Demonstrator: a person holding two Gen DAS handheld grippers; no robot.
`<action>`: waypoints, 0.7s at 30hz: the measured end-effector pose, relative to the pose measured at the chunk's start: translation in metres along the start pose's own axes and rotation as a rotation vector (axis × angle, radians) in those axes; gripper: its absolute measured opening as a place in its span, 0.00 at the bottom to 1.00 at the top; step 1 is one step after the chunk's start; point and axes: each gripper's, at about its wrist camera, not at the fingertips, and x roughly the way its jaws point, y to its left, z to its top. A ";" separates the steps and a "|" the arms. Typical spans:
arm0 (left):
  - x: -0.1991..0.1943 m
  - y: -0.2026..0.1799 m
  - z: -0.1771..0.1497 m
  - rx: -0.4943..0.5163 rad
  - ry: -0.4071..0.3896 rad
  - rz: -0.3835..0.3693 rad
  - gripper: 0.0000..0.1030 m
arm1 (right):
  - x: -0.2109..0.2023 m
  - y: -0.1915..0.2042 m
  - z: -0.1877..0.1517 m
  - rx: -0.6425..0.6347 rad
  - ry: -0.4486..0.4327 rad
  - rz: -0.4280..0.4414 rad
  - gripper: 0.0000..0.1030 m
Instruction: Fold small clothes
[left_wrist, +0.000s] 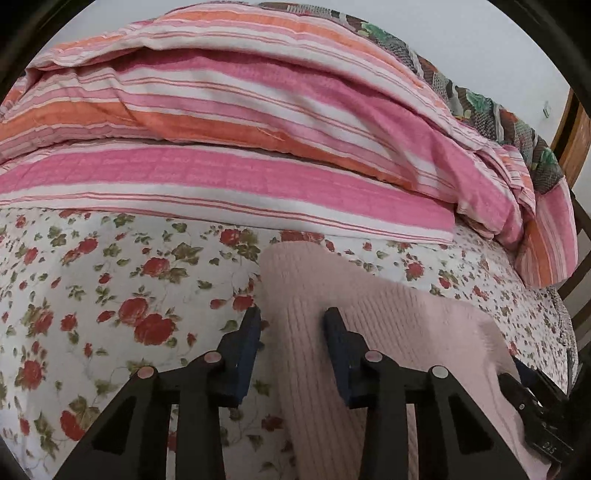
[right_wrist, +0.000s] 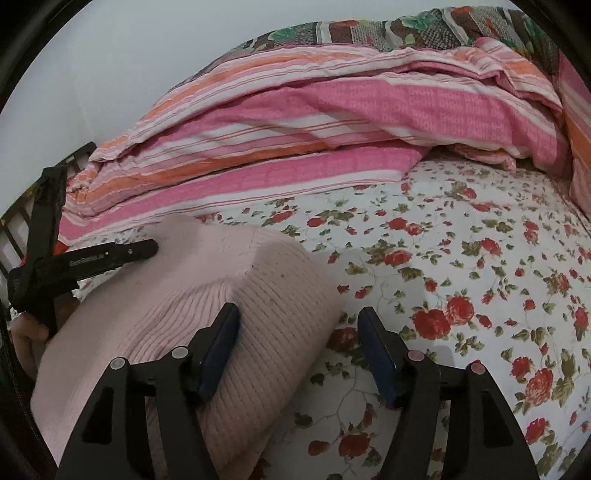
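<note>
While both grippers stand spread, pink sweater (right_wrist: 207, 295) lies bunched on floral sheet (right_wrist: 461, 258) below striped quilt (right_wrist: 295, 122); left gripper (left_wrist: 293, 332) straddles a fold, right gripper (right_wrist: 299, 332) at its edge

free: floral sheet (right_wrist: 461, 258) right | blocked: striped quilt (left_wrist: 258, 129) heaped behind, probably soft

Bed sheet (left_wrist: 110, 295): white with red roses and green leaves, covers the whole near surface. Striped quilt (left_wrist: 221, 122) in pink, orange and white is bunched along the far side of the bed, its lower edge lying on the sheet. Patchwork blanket (right_wrist: 369, 33), brown and green, sits behind and on top of it. Plain pale wall (right_wrist: 129, 74) behind. Wooden door (left_wrist: 578, 144) at the right edge.
</note>
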 end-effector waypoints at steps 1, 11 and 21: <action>-0.002 0.000 0.000 -0.001 -0.005 0.003 0.36 | 0.000 -0.001 0.000 0.004 0.002 0.005 0.62; -0.055 -0.028 -0.036 0.133 -0.007 0.002 0.36 | -0.013 0.000 0.003 0.016 0.019 -0.004 0.66; -0.108 -0.038 -0.080 0.133 -0.048 -0.021 0.40 | -0.083 0.032 -0.029 0.025 0.052 0.114 0.64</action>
